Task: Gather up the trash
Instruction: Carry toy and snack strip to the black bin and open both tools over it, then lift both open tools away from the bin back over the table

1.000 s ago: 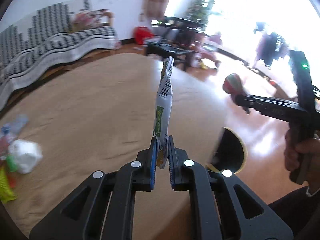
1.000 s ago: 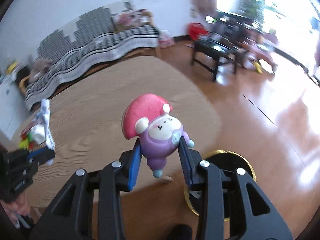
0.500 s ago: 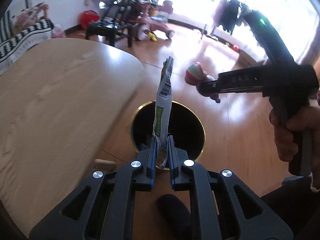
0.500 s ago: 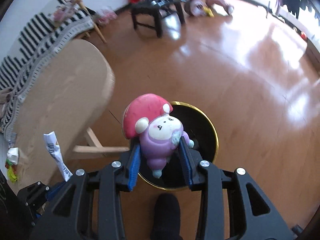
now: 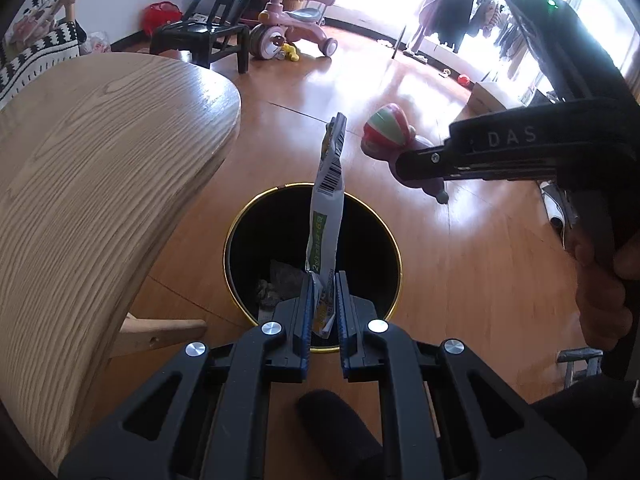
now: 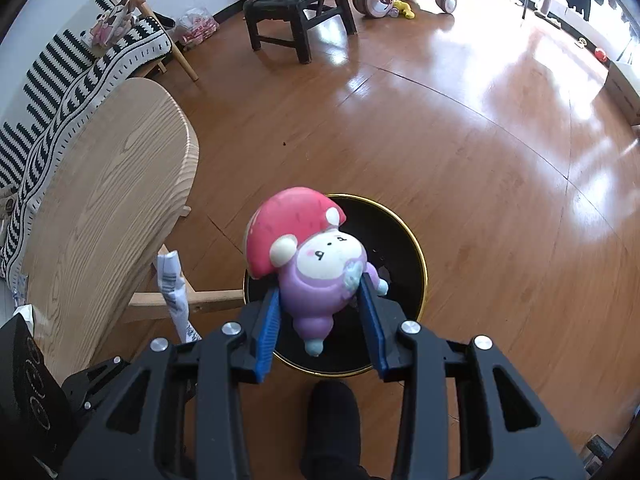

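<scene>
Over the black bin [image 5: 313,264] with the gold rim, I am now holding both tools, and that is the change that matters: a second ago they were looking across the desk [image 5: 100,184] towards the striped sofa, with the bin barely showing at the desk's edge. Half a second ago the bin was already under me; since then I am hardly shifting at all, so I judge the carry finished and the drop next.

My left tool [image 5: 322,312] is clenched on the lower end of the flat wrapper [image 5: 326,216], which is standing up from the pads over the bin's mouth, just as it was in the earlier pictures. My right tool [image 6: 320,312] is grasping the purple toy with the red cap [image 6: 312,264] by its body, above the bin's near side. That toy is looking tilted to the left now, where earlier it was sitting straighter between the pads.

Some dark scraps [image 5: 280,284] are lying at the bottom of the bin.
</scene>
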`<state>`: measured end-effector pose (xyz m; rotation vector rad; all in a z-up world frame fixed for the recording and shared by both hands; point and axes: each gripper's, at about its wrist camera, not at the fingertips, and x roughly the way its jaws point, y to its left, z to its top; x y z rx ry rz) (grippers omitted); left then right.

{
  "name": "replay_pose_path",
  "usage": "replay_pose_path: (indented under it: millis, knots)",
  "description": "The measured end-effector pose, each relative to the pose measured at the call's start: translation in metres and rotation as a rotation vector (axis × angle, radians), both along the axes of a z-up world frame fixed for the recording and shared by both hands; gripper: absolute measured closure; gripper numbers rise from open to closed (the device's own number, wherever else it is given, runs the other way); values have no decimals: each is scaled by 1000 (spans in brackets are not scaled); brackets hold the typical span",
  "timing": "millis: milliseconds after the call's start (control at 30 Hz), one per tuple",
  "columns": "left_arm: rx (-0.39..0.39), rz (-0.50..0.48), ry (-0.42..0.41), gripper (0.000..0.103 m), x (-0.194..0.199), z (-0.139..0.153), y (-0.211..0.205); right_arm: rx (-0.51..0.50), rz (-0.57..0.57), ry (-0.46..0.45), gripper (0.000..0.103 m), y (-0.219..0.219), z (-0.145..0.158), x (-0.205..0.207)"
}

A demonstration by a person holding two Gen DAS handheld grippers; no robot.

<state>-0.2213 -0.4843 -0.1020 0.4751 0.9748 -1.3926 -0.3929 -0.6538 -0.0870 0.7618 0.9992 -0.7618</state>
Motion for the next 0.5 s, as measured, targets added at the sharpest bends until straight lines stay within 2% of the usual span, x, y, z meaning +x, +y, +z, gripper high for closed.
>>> replay_pose_path:
  millis: [67,133,167,200,267,367,500]
  knots:
    - [-10,13,5,92,1,-1,-4,-1,-9,0,63,0,-1,0]
    - [-21,17,12,84,2,-4,-8,-5,-28,-3,55,0,0,-2]
    - [-22,19,19,72,2,-6,-9,-13,-45,-8,43,-1,2,-4]
    - [-26,21,23,56,0,-6,-7,-23,-56,-16,36,-2,4,-6]
    - [-43,28,25,45,-1,-4,-7,-34,-63,-33,34,-3,8,-8]
    - [-58,23,28,40,-3,0,-8,-41,-73,-47,32,-2,12,-7]
    - [-89,22,6,23,-4,16,3,-102,-56,-76,26,7,31,4]
